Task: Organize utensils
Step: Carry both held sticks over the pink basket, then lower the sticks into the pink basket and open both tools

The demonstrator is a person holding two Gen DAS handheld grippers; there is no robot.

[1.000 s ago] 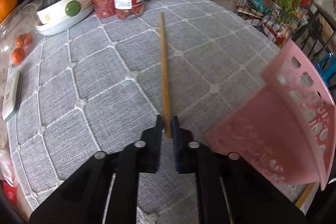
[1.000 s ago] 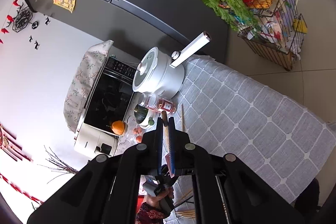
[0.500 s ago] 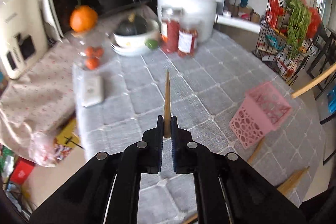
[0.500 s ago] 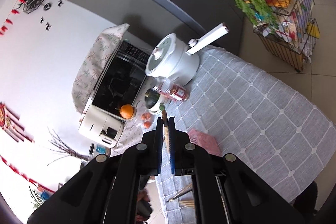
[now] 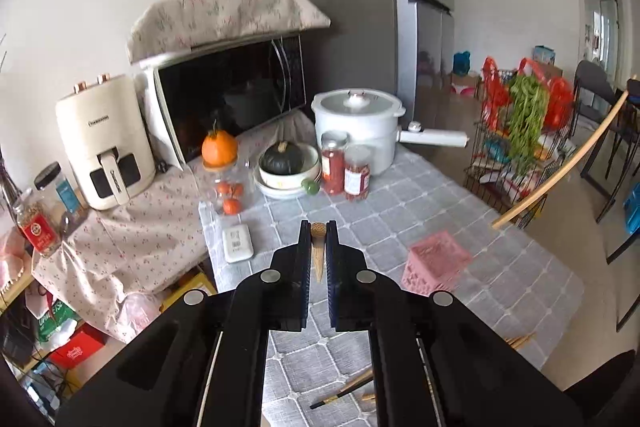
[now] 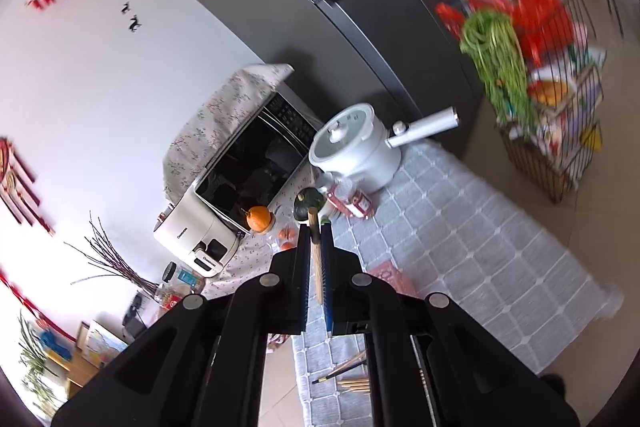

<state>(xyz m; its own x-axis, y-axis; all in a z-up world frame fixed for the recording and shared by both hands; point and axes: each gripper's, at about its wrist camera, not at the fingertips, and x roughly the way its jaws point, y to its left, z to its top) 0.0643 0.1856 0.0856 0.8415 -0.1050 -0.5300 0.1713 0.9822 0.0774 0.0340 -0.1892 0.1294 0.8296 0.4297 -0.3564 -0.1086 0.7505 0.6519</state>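
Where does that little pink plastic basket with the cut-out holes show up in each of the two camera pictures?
Left wrist view: the pink plastic basket lies on the grey checked tablecloth, right of centre, just right of the gripper fingers.
Right wrist view: only a pink corner of it shows, low in the middle, beside the right finger.
Shared landmark: the white lidded pot with a long handle stands at the table's far end in both.

Left wrist view high over table (image 5: 420,211), angled down, right wrist view rolled, both sharing white pot (image 5: 356,123)
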